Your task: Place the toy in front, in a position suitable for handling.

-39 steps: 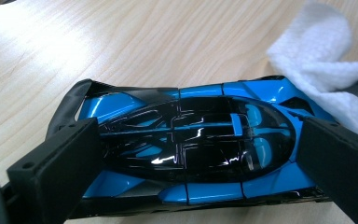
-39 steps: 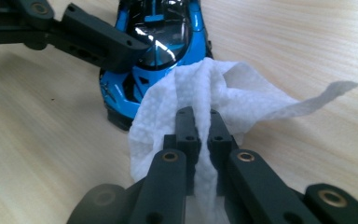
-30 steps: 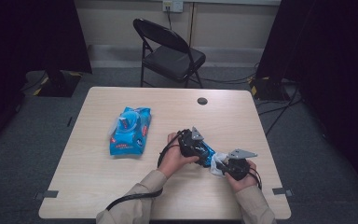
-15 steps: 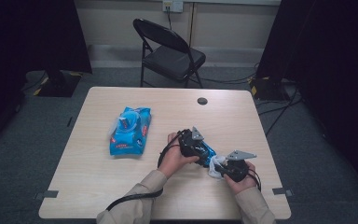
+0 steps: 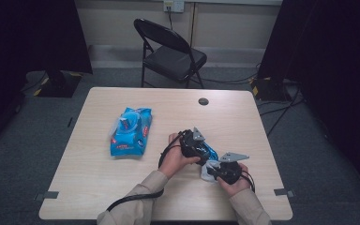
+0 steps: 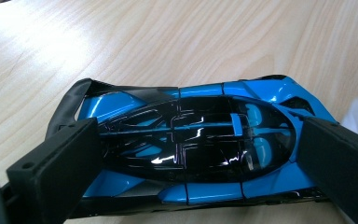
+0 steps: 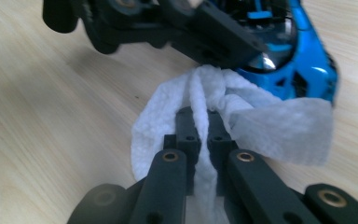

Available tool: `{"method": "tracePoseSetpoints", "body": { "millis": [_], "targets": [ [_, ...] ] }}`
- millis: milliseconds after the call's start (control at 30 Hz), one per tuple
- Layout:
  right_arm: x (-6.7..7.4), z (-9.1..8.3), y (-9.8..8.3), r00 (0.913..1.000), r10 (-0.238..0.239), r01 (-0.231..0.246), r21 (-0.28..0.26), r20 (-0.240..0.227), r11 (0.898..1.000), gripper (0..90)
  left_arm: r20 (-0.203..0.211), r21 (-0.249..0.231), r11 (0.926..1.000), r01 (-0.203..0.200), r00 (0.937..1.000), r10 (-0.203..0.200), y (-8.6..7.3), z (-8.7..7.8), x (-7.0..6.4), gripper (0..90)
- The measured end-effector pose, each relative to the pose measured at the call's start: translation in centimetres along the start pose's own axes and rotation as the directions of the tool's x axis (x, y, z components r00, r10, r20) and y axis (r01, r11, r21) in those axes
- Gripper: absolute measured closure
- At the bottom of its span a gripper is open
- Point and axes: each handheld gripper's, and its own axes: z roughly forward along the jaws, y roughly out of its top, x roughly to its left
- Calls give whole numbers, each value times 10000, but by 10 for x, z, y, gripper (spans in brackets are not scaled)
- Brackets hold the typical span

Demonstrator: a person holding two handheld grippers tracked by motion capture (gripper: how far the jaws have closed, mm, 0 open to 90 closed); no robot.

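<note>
nothing has shifted: left gripper (image 6: 186, 154) jaws clamp the toy car (image 6: 191, 144); right gripper (image 7: 200, 121) jaws pinch a wipe (image 7: 261, 126) touching it, so wiping seems paused.

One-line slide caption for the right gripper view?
Right gripper pinches a white wipe against the blue toy car.

A glossy blue-and-black toy car (image 6: 191, 149) sits upright on the wooden counter (image 6: 168, 42); a crumpled white wipe (image 7: 242, 116) is bunched against one end of it.
</note>
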Motion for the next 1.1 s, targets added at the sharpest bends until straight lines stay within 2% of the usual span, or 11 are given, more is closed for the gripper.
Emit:
{"method": "tracePoseSetpoints", "body": {
  "millis": [267, 433, 500, 600, 733, 833, 900, 967, 1100],
  "targets": [
    [9, 8, 4, 9980, -91, 93, 20, -630, 10000, 882, 74, 32, 10000, -79, 9999, 79, 1, 0, -3, 0],
    [5, 3, 5, 9932, 74, -81, -48, -1164, 10000, 883, 84, -11, 10000, -38, 10000, 38, 0, 0, -3, 0],
    [3, -1, 7, 9920, 39, -50, -83, -1266, 10000, 883, 97, -3, 10000, -38, 9999, 38, 1, 0, -3, 0],
    [-4, -11, 9, 9902, 213, -254, -278, -1382, 9993, 883, 109, 62, 9999, -81, 9999, 80, 1, 0, -3, 0],
    [-22, -24, 5, 9881, 783, -873, -634, -1325, 9942, 883, 120, 46, 10000, -87, 9999, 86, 1, 0, -3, 0],
    [-38, -38, 2, 9855, 1294, -1407, -1016, -1100, 9848, 884, 121, 5, 10000, -72, 9999, 72, 0, 0, -3, 0],
    [-44, -44, 1, 9861, 1416, -1509, -1122, -866, 9822, 884, 120, 0, 10000, -74, 9999, 74, 0, 0, -3, 0],
    [-52, -50, -1, 9827, 1699, -1789, -1387, -742, 9740, 884, 124, -4, 10000, -61, 9999, 61, 0, 0, -3, 0],
    [-65, -57, -5, 9805, 1960, -1913, -1619, 131, 9681, 884, 134, 55, 9999, -107, 9999, 106, 1, 0, -3, 0]
  ]
}}
